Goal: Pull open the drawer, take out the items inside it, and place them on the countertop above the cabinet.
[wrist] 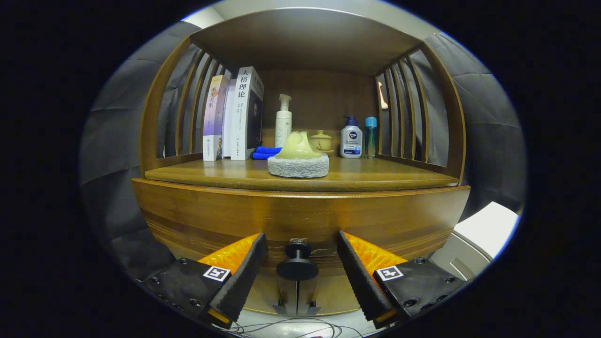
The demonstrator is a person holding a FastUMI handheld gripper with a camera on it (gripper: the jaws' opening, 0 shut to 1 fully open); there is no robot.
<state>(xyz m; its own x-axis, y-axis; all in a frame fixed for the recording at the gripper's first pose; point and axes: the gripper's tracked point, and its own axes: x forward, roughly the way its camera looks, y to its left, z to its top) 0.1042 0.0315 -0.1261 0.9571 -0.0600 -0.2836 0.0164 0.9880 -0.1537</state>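
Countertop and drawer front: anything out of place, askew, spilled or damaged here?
Nothing stands out. The scrubbing pad, books, blue cloth, pump bottles and lidded cup sit upright and tidy on the countertop. The drawer looks shut, and the open gripper brackets its knob without touching it.

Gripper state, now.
Gripper: open, holding nothing; the drawer knob sits between its fingers, untouched by either.
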